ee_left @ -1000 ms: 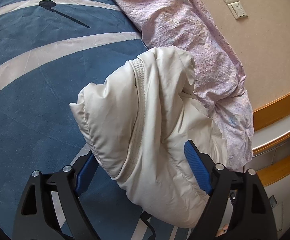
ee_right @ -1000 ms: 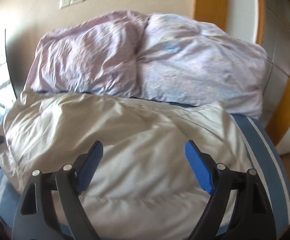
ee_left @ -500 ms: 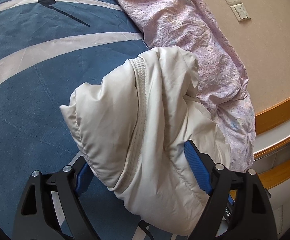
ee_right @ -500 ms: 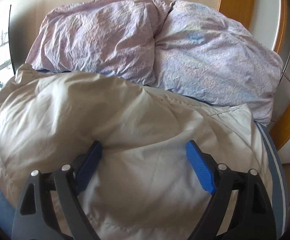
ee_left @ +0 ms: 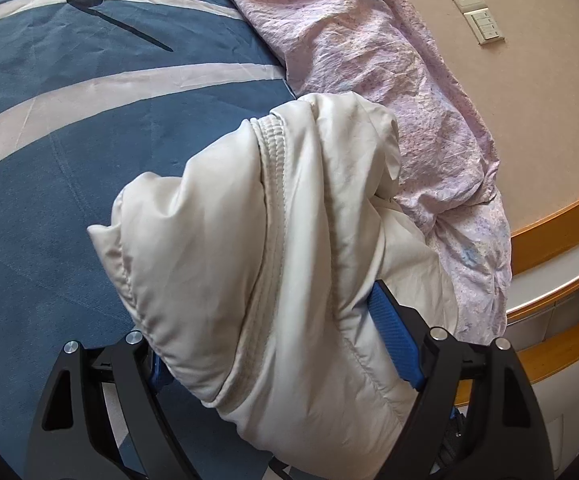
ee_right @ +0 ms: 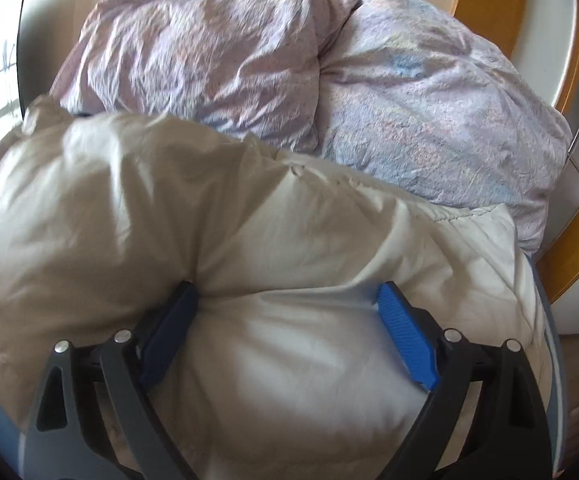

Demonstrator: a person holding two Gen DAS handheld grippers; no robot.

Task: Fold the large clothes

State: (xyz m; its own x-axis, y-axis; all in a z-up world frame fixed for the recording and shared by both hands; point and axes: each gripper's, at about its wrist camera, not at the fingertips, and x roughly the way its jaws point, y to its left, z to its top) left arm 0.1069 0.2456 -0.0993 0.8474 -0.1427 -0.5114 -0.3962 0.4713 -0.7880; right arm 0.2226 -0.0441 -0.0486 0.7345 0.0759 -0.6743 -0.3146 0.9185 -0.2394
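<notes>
Jacket: my cream puffer jacket lies bunched on the blue bed cover, touching the lilac pillows.
Left gripper: jaws spread, padding bulging between.
Right gripper: jaws spread, pushed into the jacket.

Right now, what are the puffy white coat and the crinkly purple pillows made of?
The puffy cream-white quilted coat looks like smooth, slightly shiny synthetic shell with soft filling: stitched seams, plump bulges. The crinkly lilac pillows look like matte woven cotton, judging by the fine wrinkles, though I can't be sure.
</notes>
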